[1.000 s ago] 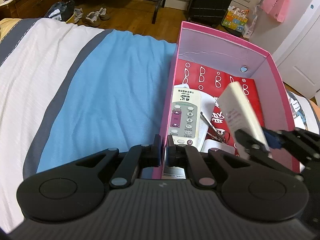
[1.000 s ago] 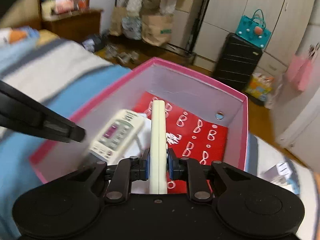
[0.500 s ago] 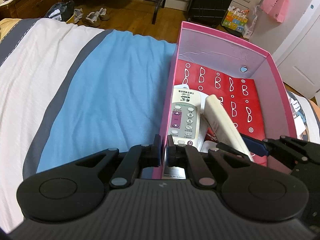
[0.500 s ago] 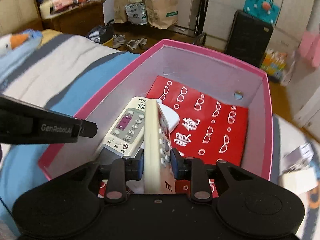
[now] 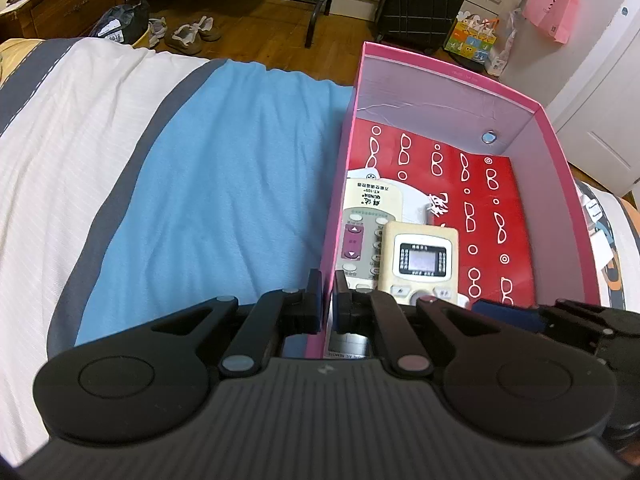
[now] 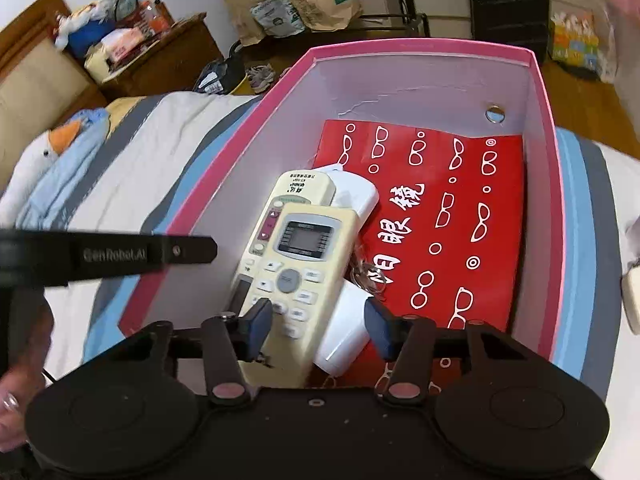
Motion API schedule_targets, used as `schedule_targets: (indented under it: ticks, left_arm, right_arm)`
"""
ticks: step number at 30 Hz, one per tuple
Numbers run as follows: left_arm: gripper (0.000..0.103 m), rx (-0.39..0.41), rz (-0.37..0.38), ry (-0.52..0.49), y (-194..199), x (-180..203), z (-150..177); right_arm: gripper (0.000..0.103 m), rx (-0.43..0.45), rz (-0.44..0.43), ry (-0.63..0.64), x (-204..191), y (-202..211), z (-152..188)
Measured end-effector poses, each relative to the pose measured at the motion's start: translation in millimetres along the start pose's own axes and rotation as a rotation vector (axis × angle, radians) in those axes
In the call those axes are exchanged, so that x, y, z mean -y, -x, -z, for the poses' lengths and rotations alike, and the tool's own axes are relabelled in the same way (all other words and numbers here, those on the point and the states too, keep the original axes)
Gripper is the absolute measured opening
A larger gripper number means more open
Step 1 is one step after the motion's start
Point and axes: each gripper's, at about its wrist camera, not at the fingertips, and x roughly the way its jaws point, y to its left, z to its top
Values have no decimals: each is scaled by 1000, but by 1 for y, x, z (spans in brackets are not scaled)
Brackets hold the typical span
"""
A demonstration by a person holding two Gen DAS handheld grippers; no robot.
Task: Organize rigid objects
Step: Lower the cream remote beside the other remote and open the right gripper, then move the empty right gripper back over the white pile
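The bed (image 5: 224, 184) carries the pink box (image 5: 558, 152), and your left tool (image 5: 328, 300) pinches the box's near-left wall, its 2 fingers narrowed on the cardboard with 1 inside and 1 outside, steadying it. Inside, a red glasses-print sheet (image 6: 460, 216) lines the floor, and 2 remotes sit at the left: the cream remote (image 6: 298, 276) lies face up, partly over the white remote (image 6: 298, 192). A white cup-like item (image 6: 344, 330) (I cannot tell what it is) sits just beside them, with a small metal ring (image 6: 370, 276) next to it. Your right tool (image 6: 318, 322) is spread wide, gripping nothing, its fingers on either side of the cream remote's near end. By my judgement, the placing step is finishing; next, lift the right tool straight out without nudging the remote, then find the next loose item.
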Motion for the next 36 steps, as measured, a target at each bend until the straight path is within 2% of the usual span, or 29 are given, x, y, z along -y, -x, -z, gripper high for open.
schedule_targets:
  ticks: [3, 6, 12, 15, 16, 18, 21, 23, 26, 30, 36]
  left_arm:
    - [4, -2, -3, 2, 0, 0, 1]
    - [4, -3, 2, 6, 0, -1, 0]
    - [5, -2, 5, 6, 0, -2, -2]
    - [5, -1, 8, 4, 0, -1, -3]
    - [5, -1, 5, 3, 0, -1, -3]
    - [5, -1, 2, 2, -1, -2, -2]
    - [6, -1, 4, 3, -1, -2, -3]
    - [6, -1, 3, 3, 0, -1, -3]
    - [6, 0, -5, -4, -1, -1, -3]
    - [6, -2, -15, -7, -1, 1, -2]
    - [5, 8, -37, -29, 4, 8, -3]
  right_arm:
    - [27, -9, -37, -24, 2, -4, 1]
    - [24, 11, -39, -52, 5, -3, -1]
    - [18, 70, 38, -79, 12, 1, -7]
    - [15, 81, 108, -62, 15, 5, -9]
    - [15, 87, 119, -51, 14, 7, -10]
    - [19, 104, 82, -69, 18, 14, -10]
    - [20, 134, 41, -74, 26, 35, -9]
    - [21, 162, 44, -38, 32, 57, -8]
    - [30, 190, 42, -22, 49, 95, -11]
    - [34, 185, 60, -34, 84, 131, -12]
    - [38, 166, 102, -227, 163, 148, -2]
